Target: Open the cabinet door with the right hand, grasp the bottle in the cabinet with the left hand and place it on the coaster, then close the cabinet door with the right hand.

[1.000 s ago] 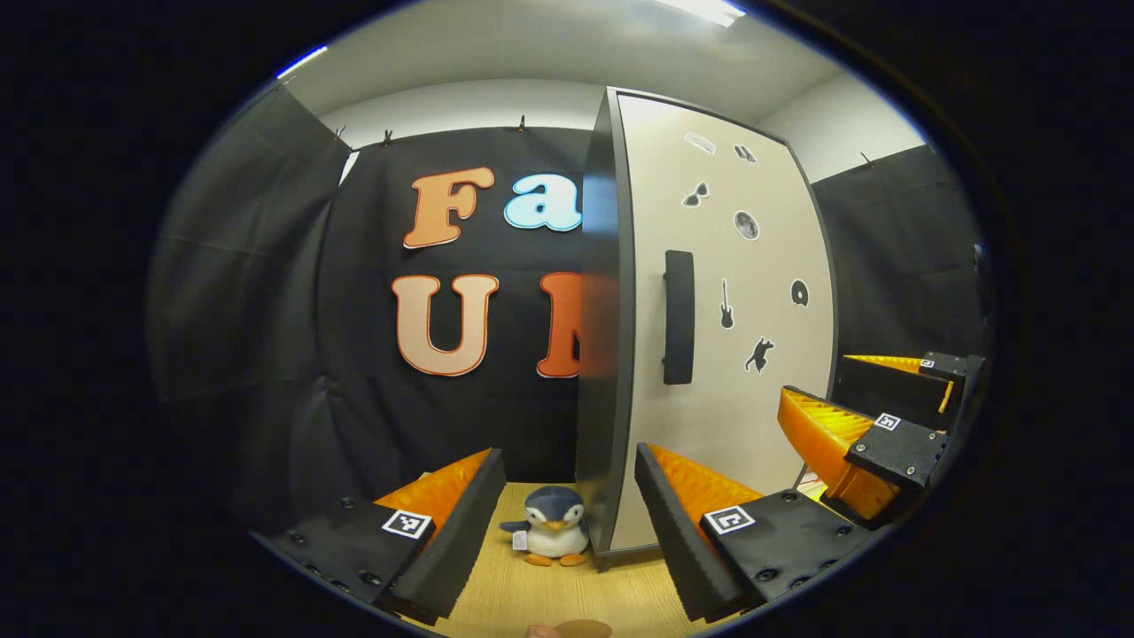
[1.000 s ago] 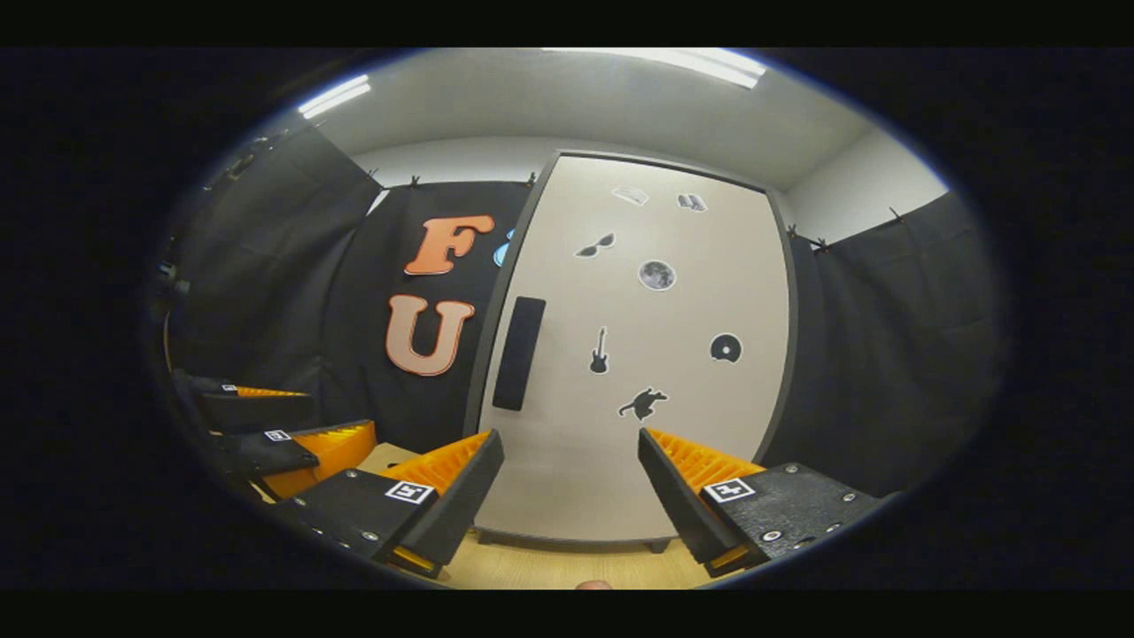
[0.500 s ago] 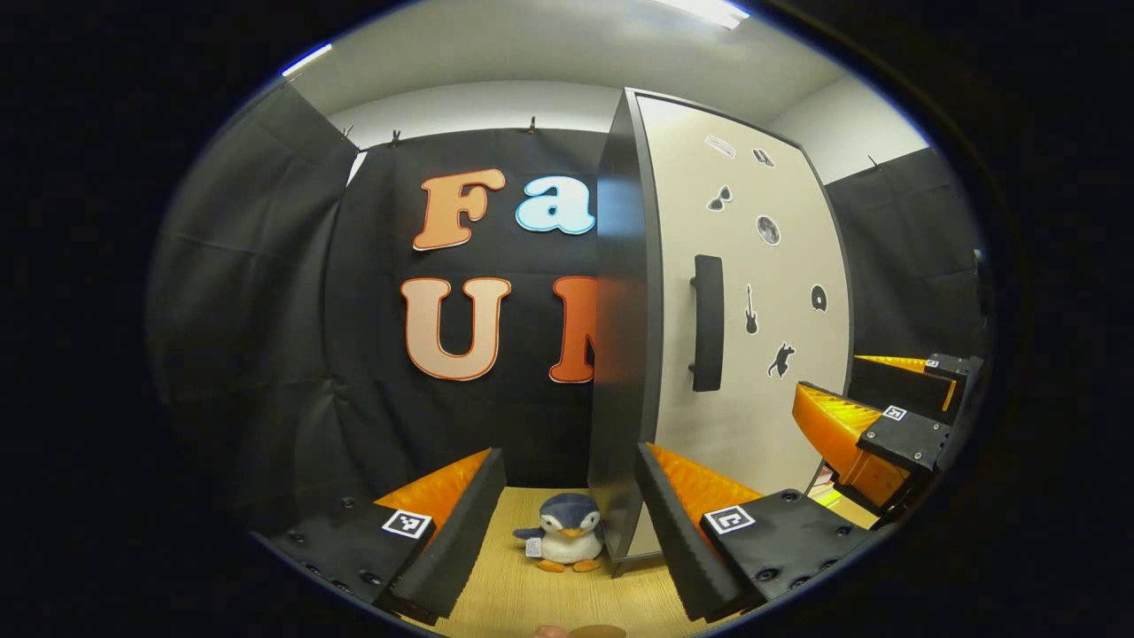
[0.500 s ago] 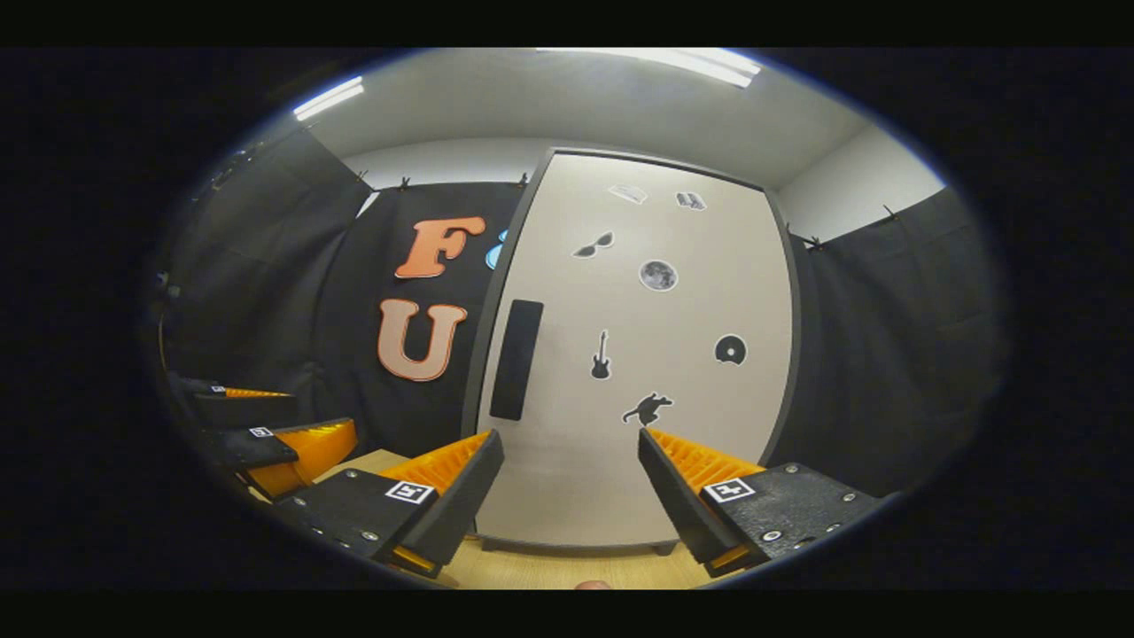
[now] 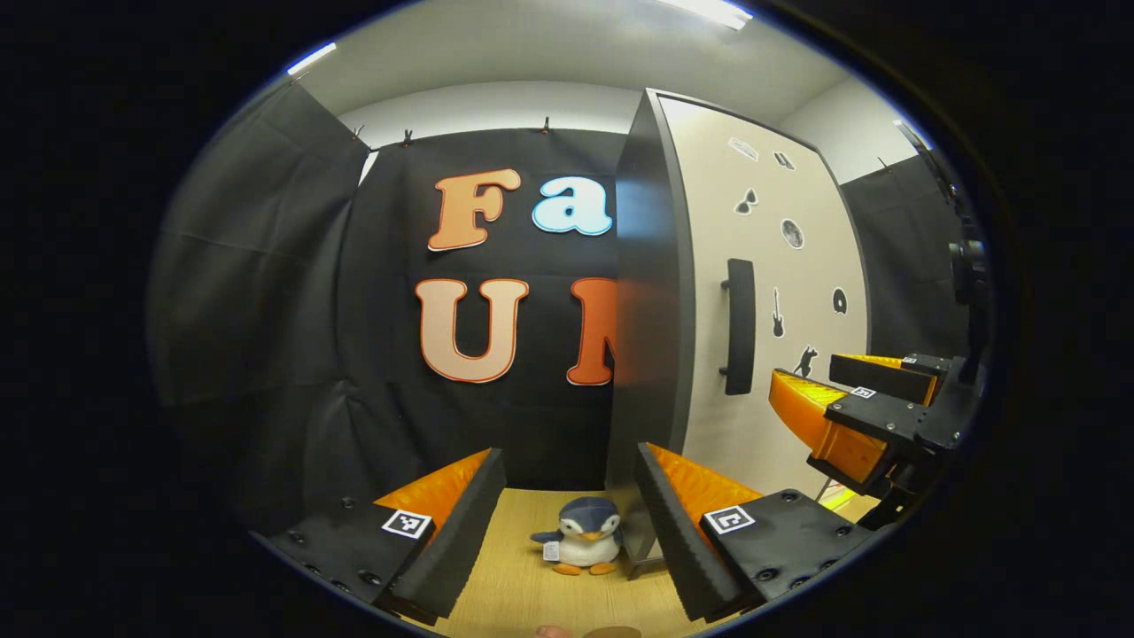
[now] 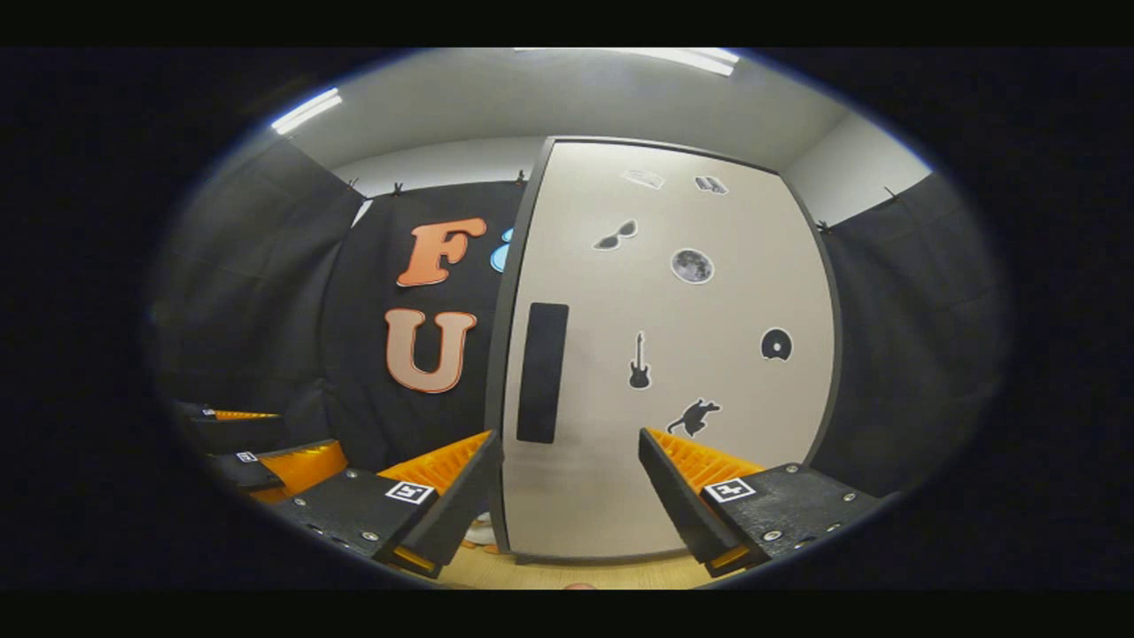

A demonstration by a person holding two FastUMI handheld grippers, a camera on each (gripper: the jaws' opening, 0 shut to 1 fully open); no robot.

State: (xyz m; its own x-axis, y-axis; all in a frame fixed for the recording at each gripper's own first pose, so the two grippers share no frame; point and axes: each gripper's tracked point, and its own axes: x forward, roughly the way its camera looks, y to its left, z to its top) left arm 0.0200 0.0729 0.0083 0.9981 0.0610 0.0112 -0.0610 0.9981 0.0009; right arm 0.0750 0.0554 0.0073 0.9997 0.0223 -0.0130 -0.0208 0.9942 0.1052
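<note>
You're lining your right gripper, fingers spread wide and gripping nothing, up on the cabinet door near its black handle to pull it, while your left gripper is waiting open and empty; bottle's hidden, presumably inside.
</note>
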